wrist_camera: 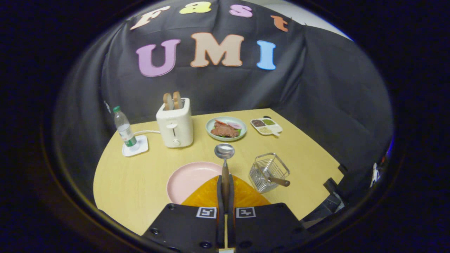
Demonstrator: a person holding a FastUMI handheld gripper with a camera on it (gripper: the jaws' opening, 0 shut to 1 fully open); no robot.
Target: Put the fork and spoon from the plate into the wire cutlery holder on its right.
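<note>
One water bottle (123,129) stands at the far left of the table (302,147), upright on a white square coaster (136,147). Right of it is one white toaster (174,123) with two slices of bread (172,100) sticking up from its slots and a white cord running off toward the bottle. Next comes one pale green plate of food (226,128), and farther right one small divided dish (266,126) with four compartments of condiments.

Nearer the claw (225,186), one pink plate (191,180) lies bare just left of the fingers. The claw is closed narrow on one spoon (225,162), both fingers pressing its brown wooden handle, which runs straight ahead between them. Its shiny metal bowl is raised beyond the fingertips, over the table between the pink plate and the plate of food.

To the right of the spoon stands one wire cutlery holder (268,172), a silver mesh basket with a square open rim, near the pink plate but apart from it. One utensil with a brown wooden handle (279,181) already sits in it, leaning out over the near right rim; its working end is hidden inside the mesh, so I cannot tell it for the fork. Nothing stands between the spoon and the holder.
</note>
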